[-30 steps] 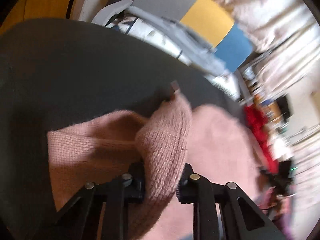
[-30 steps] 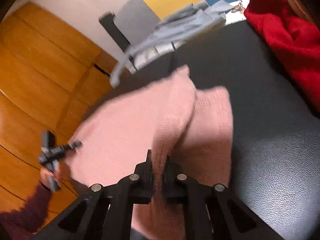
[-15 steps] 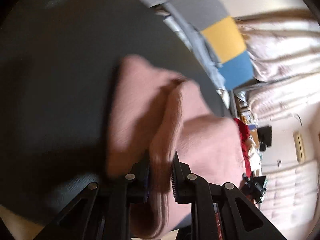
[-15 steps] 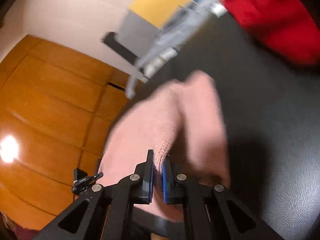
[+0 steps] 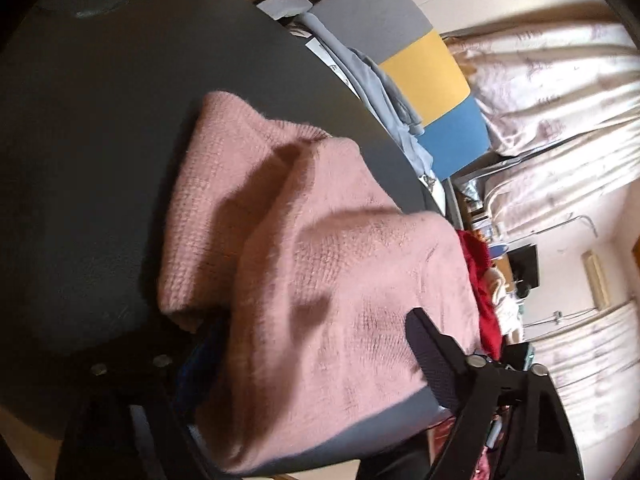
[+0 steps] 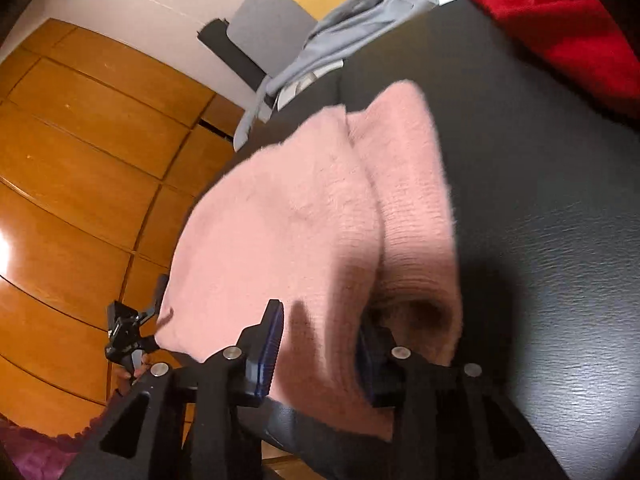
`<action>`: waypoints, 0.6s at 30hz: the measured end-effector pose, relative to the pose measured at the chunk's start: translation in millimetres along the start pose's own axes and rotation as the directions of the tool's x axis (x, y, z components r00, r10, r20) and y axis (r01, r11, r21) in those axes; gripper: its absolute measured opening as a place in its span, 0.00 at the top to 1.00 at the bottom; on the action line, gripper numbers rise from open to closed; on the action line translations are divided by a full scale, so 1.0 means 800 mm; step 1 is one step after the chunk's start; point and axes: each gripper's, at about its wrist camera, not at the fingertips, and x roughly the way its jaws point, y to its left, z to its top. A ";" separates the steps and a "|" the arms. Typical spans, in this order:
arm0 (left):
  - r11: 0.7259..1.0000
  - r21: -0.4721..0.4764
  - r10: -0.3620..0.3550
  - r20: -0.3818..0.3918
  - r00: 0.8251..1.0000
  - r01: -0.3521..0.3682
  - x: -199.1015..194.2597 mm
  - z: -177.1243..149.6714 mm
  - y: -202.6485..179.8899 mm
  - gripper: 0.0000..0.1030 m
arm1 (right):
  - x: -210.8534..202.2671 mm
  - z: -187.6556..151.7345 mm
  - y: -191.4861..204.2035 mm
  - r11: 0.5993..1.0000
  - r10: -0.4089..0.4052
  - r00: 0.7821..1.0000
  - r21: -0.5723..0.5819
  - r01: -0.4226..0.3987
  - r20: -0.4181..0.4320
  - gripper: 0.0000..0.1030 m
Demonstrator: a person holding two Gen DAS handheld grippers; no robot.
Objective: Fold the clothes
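A pink knit sweater (image 5: 320,260) lies folded in a thick bundle near the front edge of the black table (image 5: 80,160). My left gripper (image 5: 316,360) straddles its near left end. Its jaws are opening, and the knit lies between the fingers with neither pad pressing on it. In the right wrist view the sweater (image 6: 312,208) fills the middle, and my right gripper (image 6: 320,350) stands over its near right end. Those jaws are also opening, with the fold loose between the blue pads. The left gripper (image 6: 128,332) shows small at the sweater's far side.
A red garment (image 6: 560,20) lies heaped at the table's right end. A grey-blue garment (image 6: 360,12) is draped along the back edge, before grey, yellow and blue panels. Wooden wardrobe doors (image 6: 80,160) stand to the left and pale curtains (image 5: 560,100) to the right.
Both grippers were shut on a raised fold of the sweater. They have come down toward the table's front edge and their jaws have parted, so the sweater now rests folded on the table.
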 end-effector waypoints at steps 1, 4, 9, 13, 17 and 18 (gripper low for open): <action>1.000 0.018 0.022 -0.010 1.000 -0.022 -0.002 0.002 -0.002 0.59 | -0.002 -0.001 0.002 1.000 -0.008 1.000 -0.005 0.008 0.001 0.86; 1.000 0.029 -0.004 -0.009 1.000 0.004 -0.017 0.002 -0.001 0.87 | -0.023 -0.005 0.010 0.999 -0.015 0.999 -0.041 0.016 0.030 0.95; 0.991 0.092 -0.100 0.053 0.994 0.094 -0.061 -0.016 -0.005 0.90 | -0.078 -0.017 0.022 0.997 0.078 0.988 -0.014 -0.077 0.132 0.95; 0.993 0.114 0.004 0.016 1.000 -0.006 -0.046 -0.037 0.006 0.91 | -0.102 -0.040 0.015 0.998 0.066 0.983 0.009 -0.068 0.169 0.95; 0.994 0.098 0.058 -0.002 0.998 -0.057 -0.026 -0.051 0.028 0.91 | -0.082 -0.064 -0.047 0.988 -0.073 0.989 0.147 0.054 0.128 0.95; 0.996 0.084 0.043 0.002 0.999 -0.043 -0.026 -0.053 0.031 0.91 | -0.078 -0.068 -0.060 0.981 -0.081 0.989 0.183 0.057 0.127 0.95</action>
